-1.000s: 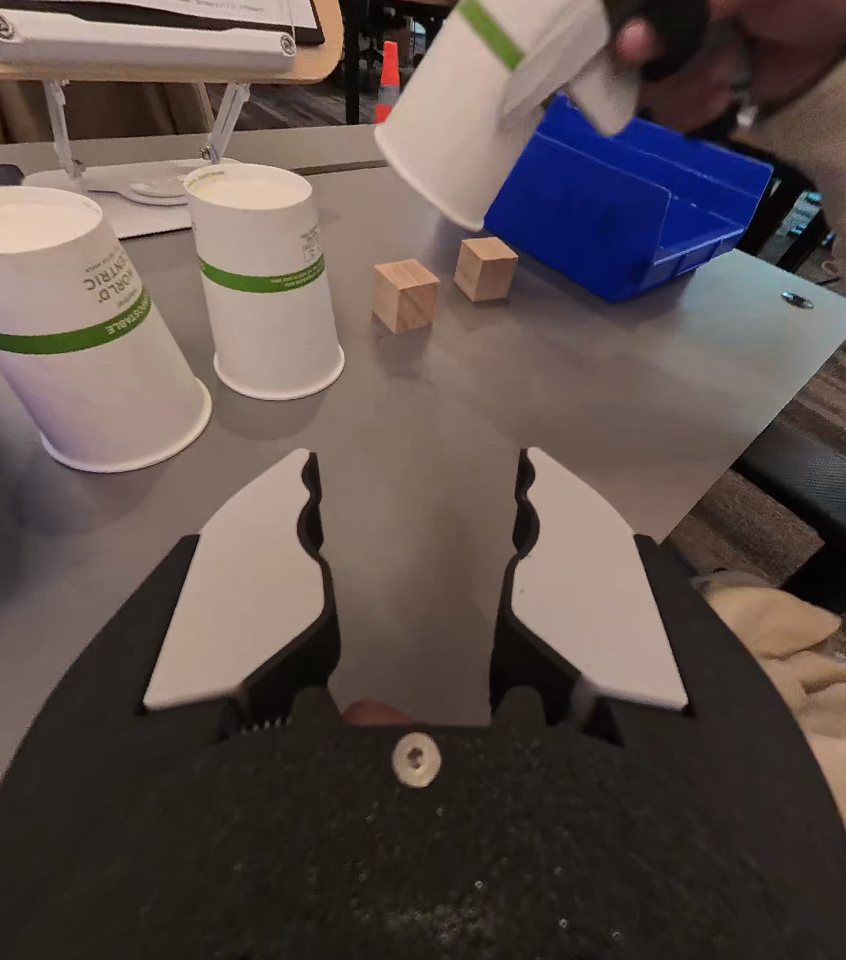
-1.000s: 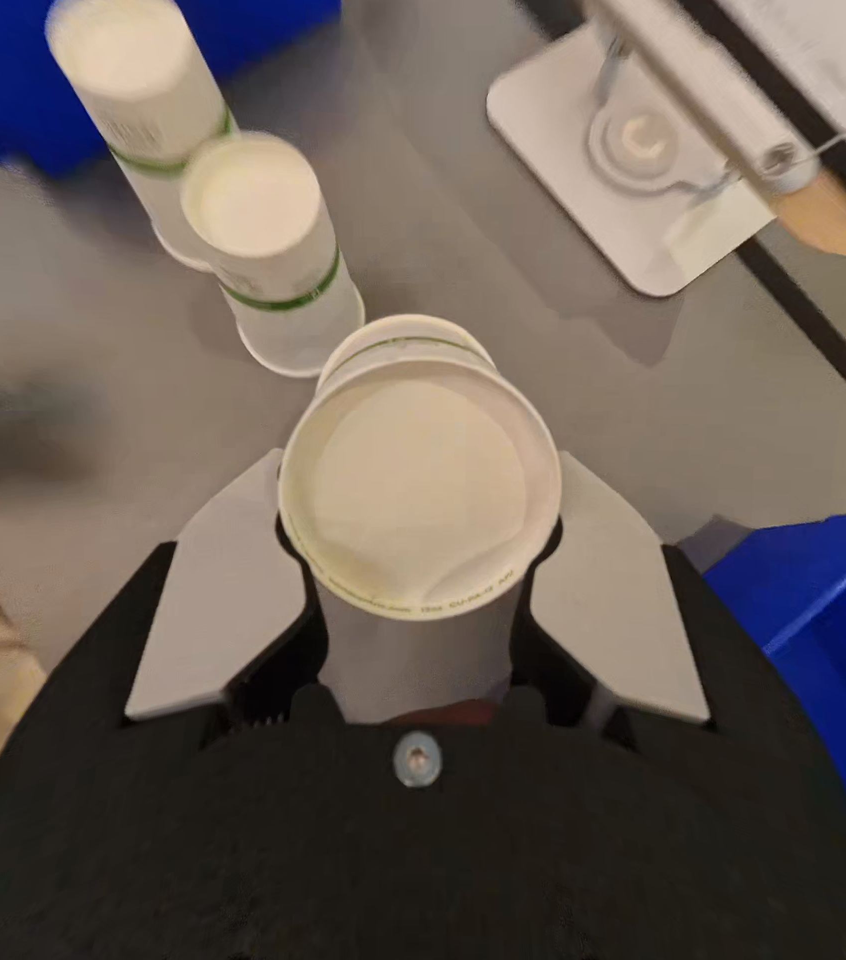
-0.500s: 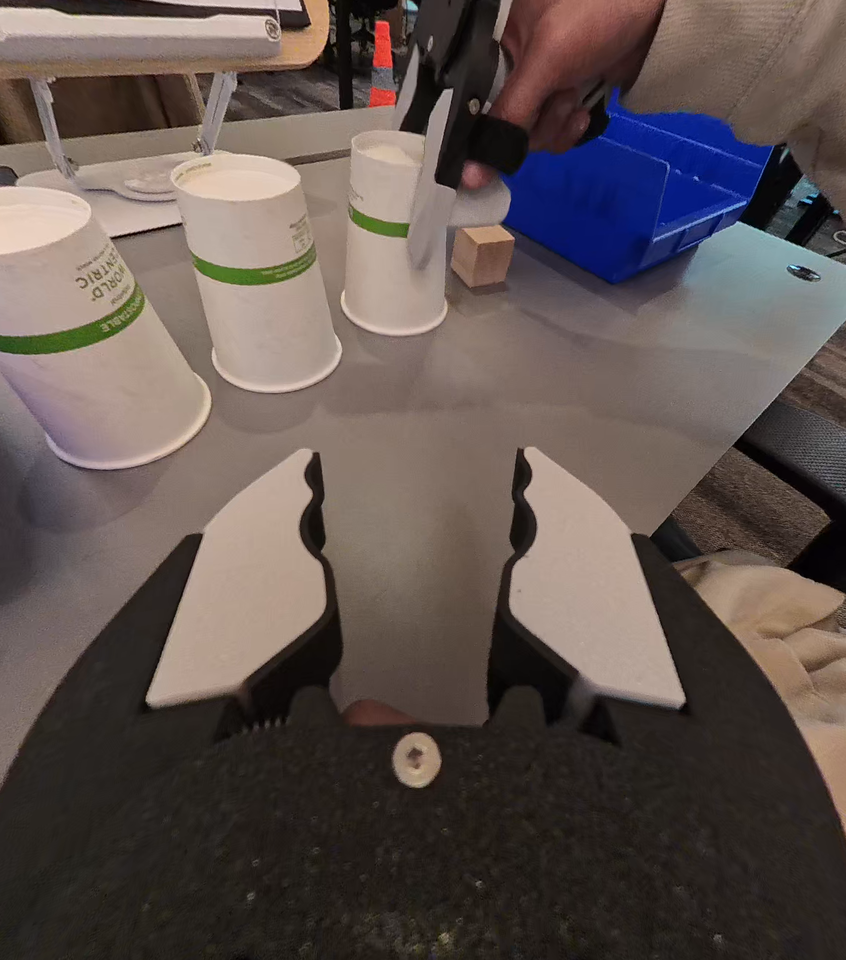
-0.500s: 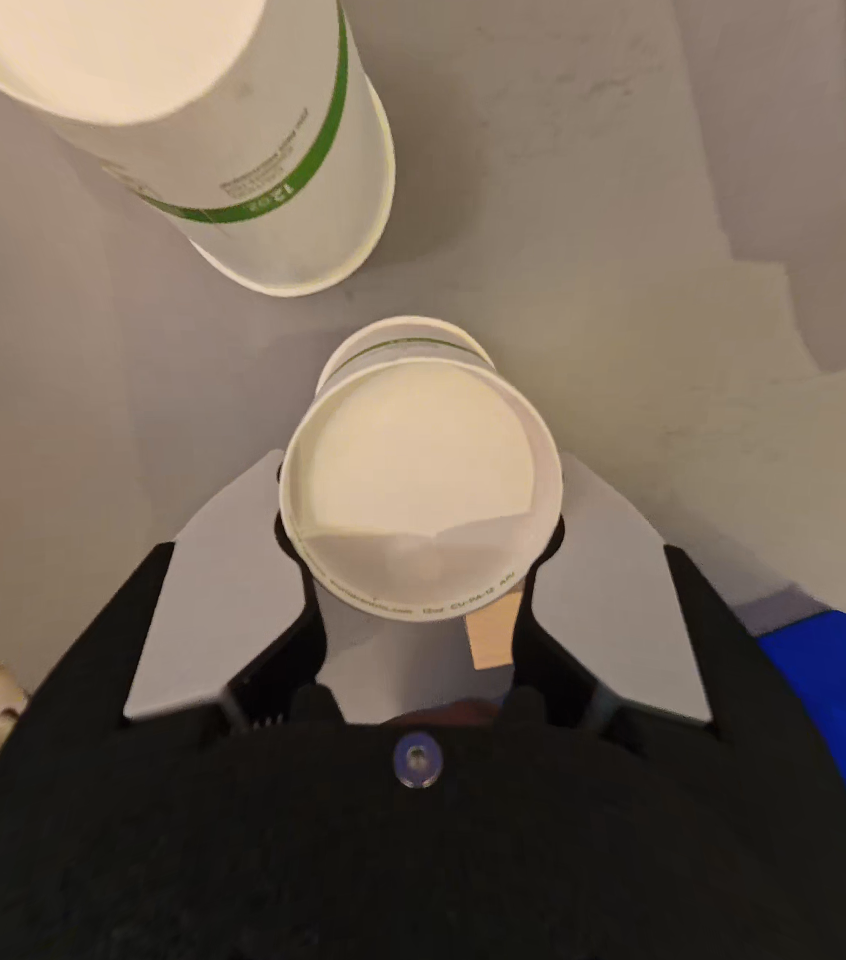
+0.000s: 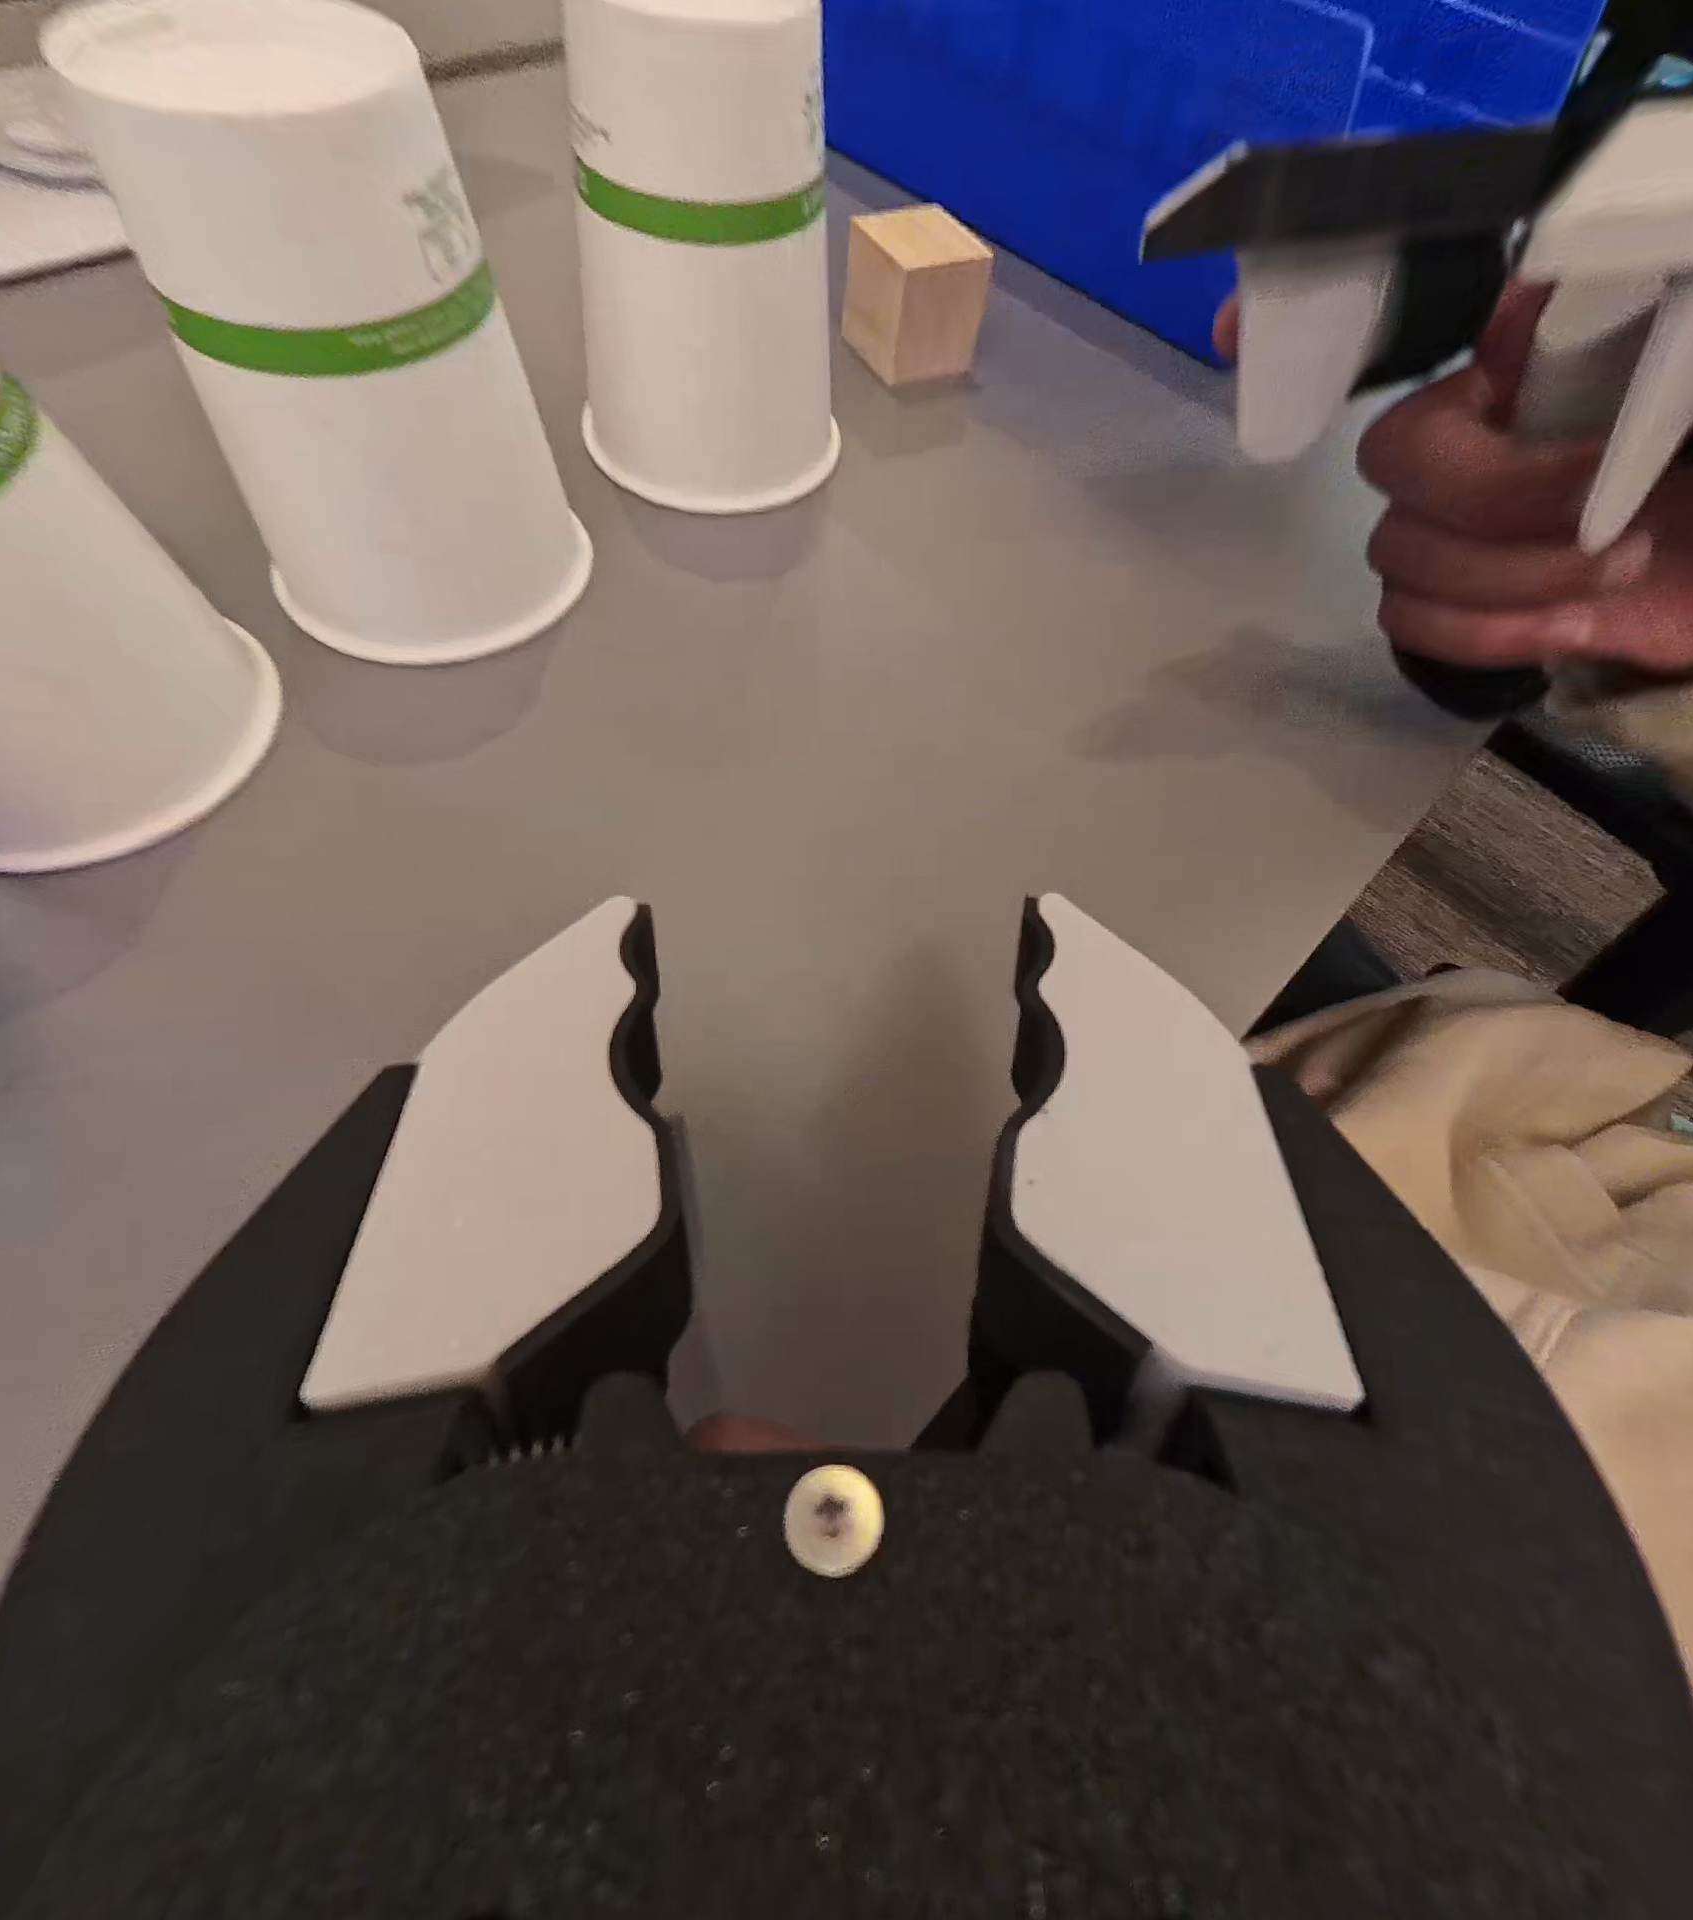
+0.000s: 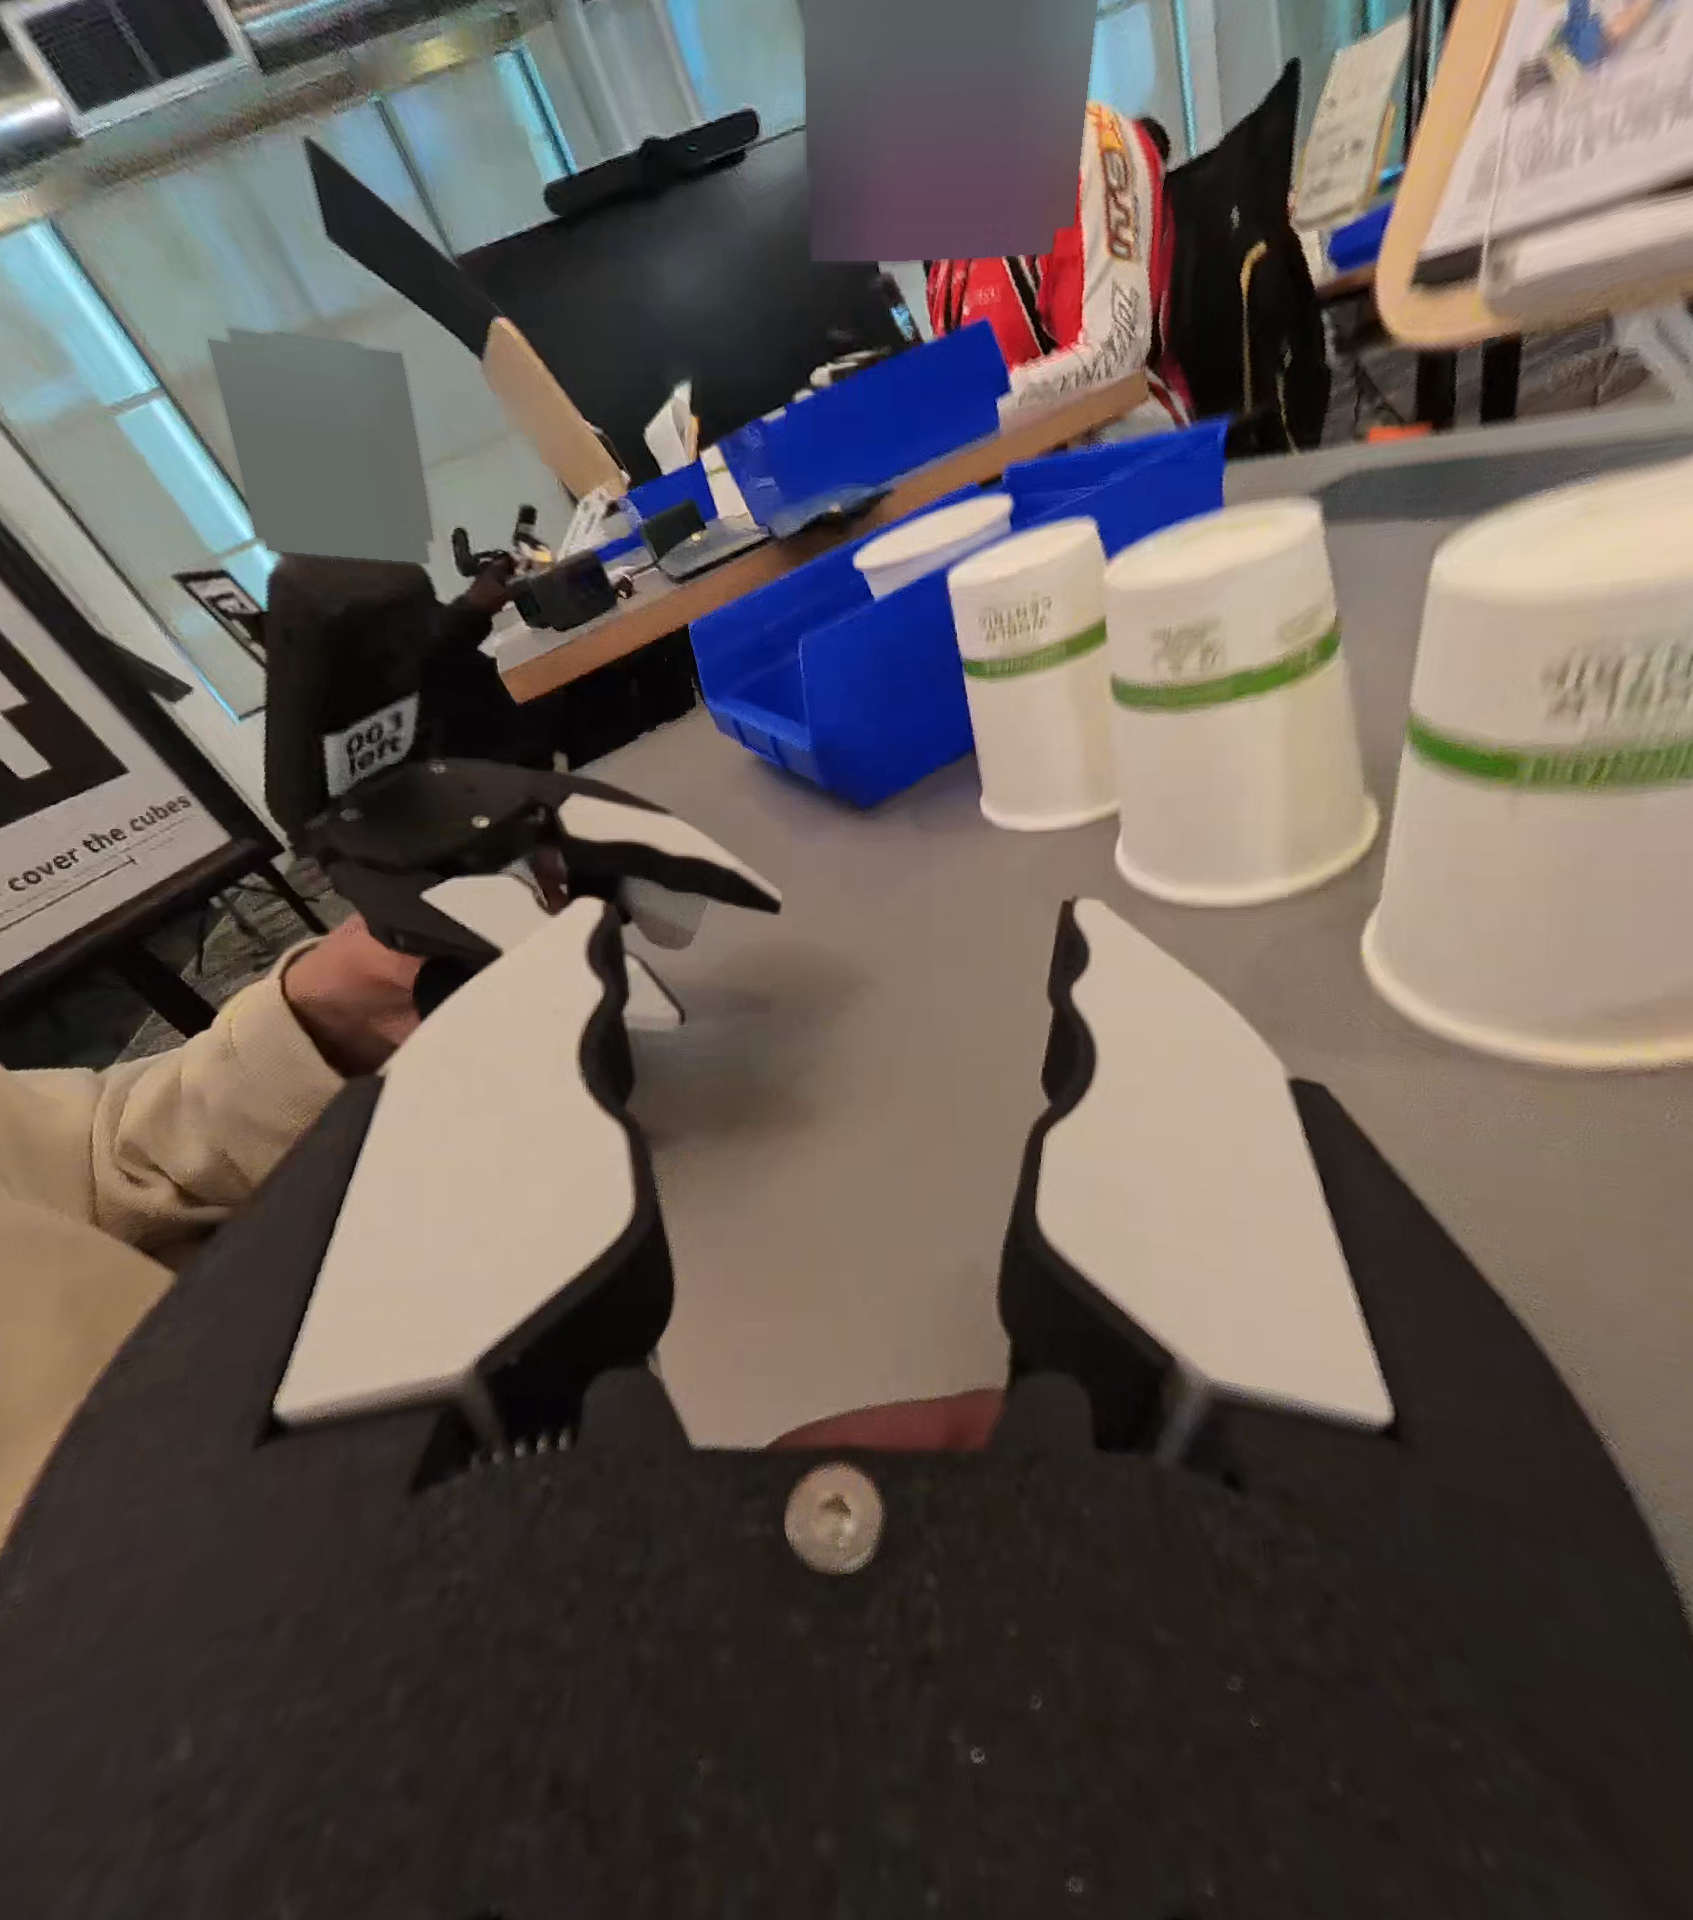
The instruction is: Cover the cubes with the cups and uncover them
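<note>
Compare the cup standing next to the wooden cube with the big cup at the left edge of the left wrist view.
The cup beside the cube stands far back near the wooden cube; the left-edge cup sits nearest the camera. The cup beside the cube looks slimmer and upright; the left-edge cup looks larger and leaning, likely from nearness and the wide lens. Both are white paper cups with a green band, upside down on the grey table.
</note>
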`<move>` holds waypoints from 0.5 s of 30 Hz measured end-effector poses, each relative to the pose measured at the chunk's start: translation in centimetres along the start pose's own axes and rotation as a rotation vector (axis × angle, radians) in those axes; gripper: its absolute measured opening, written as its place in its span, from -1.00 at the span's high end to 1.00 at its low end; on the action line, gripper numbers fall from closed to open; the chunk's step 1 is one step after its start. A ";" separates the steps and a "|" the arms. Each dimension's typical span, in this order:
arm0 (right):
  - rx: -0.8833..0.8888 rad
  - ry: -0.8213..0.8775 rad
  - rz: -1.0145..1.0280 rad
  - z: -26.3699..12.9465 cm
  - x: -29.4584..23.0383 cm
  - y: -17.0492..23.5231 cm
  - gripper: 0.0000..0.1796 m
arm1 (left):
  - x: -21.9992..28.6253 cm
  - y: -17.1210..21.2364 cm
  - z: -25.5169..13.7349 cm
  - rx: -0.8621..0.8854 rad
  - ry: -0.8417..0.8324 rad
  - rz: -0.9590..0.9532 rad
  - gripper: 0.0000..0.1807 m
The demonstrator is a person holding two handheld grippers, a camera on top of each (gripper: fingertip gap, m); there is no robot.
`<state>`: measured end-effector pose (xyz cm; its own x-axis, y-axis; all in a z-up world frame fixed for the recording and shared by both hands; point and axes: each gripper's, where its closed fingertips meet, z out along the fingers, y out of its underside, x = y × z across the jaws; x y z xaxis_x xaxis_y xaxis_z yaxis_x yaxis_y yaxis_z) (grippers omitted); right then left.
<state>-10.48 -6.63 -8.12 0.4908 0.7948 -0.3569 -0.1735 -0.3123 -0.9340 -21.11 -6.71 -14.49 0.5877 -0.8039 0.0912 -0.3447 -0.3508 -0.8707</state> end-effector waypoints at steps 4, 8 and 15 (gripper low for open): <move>-0.087 -0.026 0.028 -0.4 -1.6 2.5 0.15 | 1.0 0.6 0.4 -0.040 0.039 0.009 0.30; -0.087 -0.021 0.069 -0.7 -1.6 3.1 0.20 | -0.1 -4.1 -2.7 0.036 0.052 0.086 0.35; -0.080 -0.067 0.138 -1.1 -1.9 2.8 0.27 | -13.6 -9.9 -9.9 -0.297 -0.249 0.528 0.41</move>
<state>-10.99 -9.54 -10.07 0.4090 0.7735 -0.4842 -0.1654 -0.4590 -0.8729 -32.91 2.95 -2.37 0.4239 -0.7816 -0.4576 -0.7998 -0.0860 -0.5940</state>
